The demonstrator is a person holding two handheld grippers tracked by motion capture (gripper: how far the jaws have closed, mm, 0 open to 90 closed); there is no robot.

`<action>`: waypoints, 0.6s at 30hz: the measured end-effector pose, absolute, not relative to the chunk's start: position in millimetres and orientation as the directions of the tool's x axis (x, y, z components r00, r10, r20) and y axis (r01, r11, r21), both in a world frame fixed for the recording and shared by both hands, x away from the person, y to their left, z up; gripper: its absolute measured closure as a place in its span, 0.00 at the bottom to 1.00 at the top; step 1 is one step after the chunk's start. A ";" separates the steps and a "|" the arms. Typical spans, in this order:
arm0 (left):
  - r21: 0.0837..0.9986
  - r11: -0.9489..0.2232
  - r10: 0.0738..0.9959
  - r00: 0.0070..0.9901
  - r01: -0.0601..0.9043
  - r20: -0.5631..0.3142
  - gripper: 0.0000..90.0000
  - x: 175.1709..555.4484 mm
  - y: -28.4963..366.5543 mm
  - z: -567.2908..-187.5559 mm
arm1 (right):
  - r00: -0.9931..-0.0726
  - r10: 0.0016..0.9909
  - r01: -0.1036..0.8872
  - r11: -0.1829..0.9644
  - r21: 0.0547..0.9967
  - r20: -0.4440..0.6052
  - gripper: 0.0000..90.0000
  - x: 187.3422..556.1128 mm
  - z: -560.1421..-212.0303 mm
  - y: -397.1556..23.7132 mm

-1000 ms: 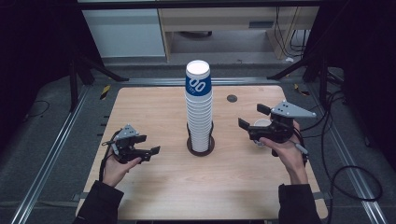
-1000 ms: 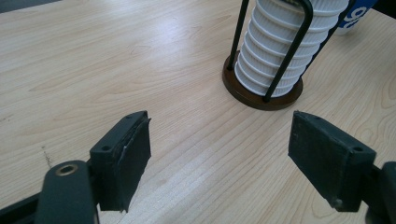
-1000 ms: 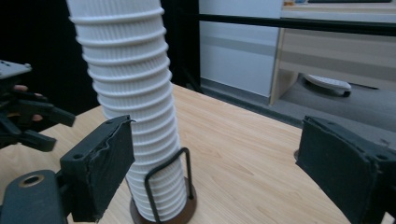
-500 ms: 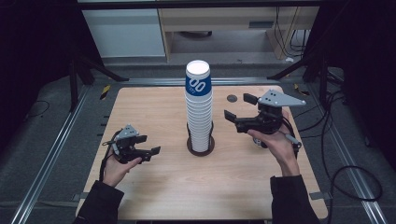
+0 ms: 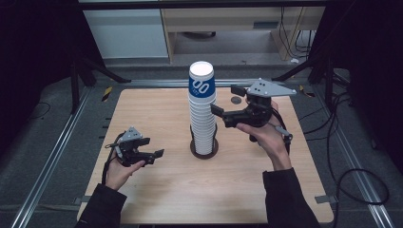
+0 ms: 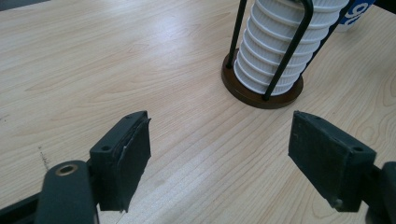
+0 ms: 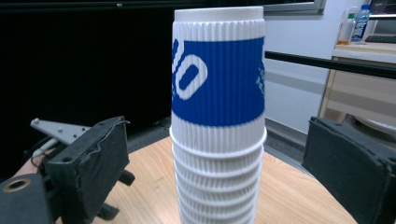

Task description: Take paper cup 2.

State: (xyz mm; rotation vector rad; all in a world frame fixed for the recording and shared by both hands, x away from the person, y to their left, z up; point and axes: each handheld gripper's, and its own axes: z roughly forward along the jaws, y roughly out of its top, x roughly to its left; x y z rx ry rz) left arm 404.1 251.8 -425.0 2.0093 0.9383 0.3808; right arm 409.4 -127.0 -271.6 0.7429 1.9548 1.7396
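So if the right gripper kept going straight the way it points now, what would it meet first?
Most likely the top blue-banded cup of the cup stack: the right gripper stands open, its jaws either side of that cup and not yet touching it.

dim surroundings, evenly lit table, soft shadows, perhaps slight blur.

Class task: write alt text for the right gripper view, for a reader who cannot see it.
A tall stack of ribbed white paper cups, the top cup banded blue, stands between the right gripper's two open black jaws, untouched, on a wooden table.
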 end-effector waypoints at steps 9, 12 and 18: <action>0.811 -0.341 0.739 0.669 0.475 -0.081 0.23 404.2 252.4 -424.8 | -0.766 0.641 0.119 0.068 0.991 0.048 0.07 433.4 -267.3 -99.2; 0.812 -0.341 0.738 0.670 0.474 -0.080 0.23 404.1 252.3 -424.8 | -0.759 0.649 0.119 0.080 0.990 0.039 0.07 440.7 -267.8 -90.0; 0.812 -0.341 0.738 0.669 0.474 -0.081 0.23 404.2 252.6 -424.7 | -0.754 0.654 0.141 0.083 0.987 0.053 0.07 454.7 -271.6 -77.5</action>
